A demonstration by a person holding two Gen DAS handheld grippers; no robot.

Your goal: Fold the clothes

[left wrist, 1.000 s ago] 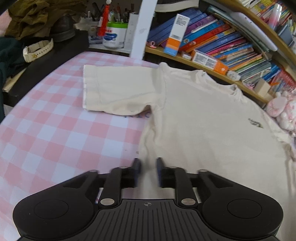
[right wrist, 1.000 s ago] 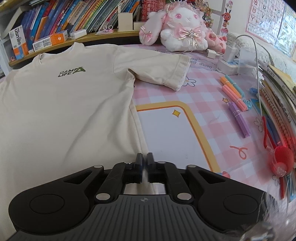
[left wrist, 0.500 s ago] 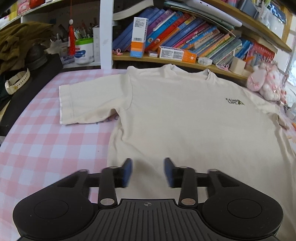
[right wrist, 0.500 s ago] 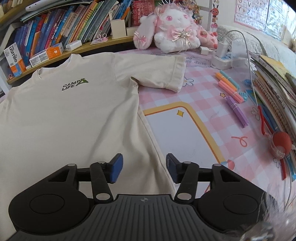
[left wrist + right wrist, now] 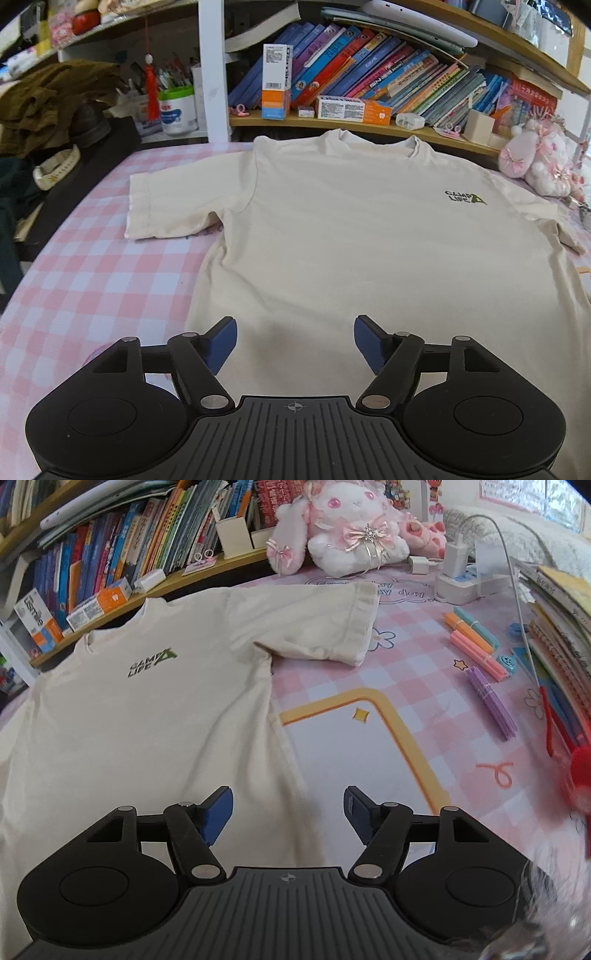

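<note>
A cream T-shirt (image 5: 354, 236) with a small green chest logo lies spread flat, front up, on the pink checked table cover (image 5: 92, 273); both short sleeves stick out sideways. My left gripper (image 5: 294, 341) hovers over the shirt's lower left part, jaws opening, nothing between the blue pads. In the right wrist view the same shirt (image 5: 147, 716) fills the left half. My right gripper (image 5: 288, 814) hangs above the shirt's right side edge, jaws opening, with only the cloth below them and no grip on it.
A bookshelf (image 5: 369, 92) full of books runs along the back. A pink plush rabbit (image 5: 351, 535) sits at the back right. Bundled coloured pens (image 5: 476, 653) and stacked books (image 5: 561, 627) lie on the right. Dark clothes and a white strap (image 5: 55, 170) lie at the left.
Both grippers went from nearly shut at the shirt's side edges to wide open and lifted slightly. The left gripper swung right, bringing the whole shirt into view.
</note>
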